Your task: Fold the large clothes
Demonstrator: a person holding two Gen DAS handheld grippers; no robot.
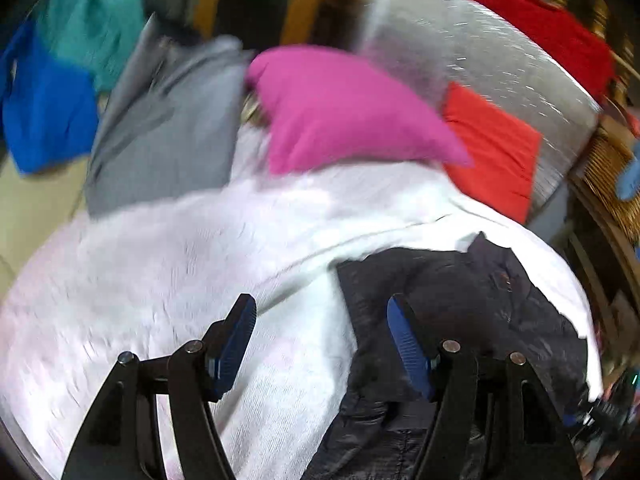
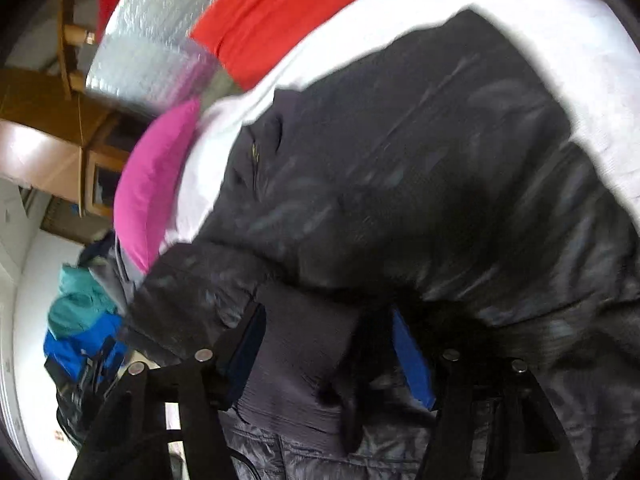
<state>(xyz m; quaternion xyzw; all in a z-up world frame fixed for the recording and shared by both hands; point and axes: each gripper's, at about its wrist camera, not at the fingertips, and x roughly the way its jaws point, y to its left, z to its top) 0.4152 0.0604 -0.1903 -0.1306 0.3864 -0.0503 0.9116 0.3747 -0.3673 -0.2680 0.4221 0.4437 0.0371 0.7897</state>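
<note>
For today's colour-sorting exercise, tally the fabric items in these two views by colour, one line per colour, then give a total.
Black, shiny padded jacket: 1
White knitted blanket: 1
Pink cushion: 1
Orange-red folded cloth: 1
Dark red cloth: 1
Grey garment: 1
Teal garment: 1
Blue garment: 1
Total: 8

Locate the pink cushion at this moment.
The pink cushion sits upper centre in the left wrist view, on the white blanket's far edge, between the grey garment and the orange cushion.
</note>
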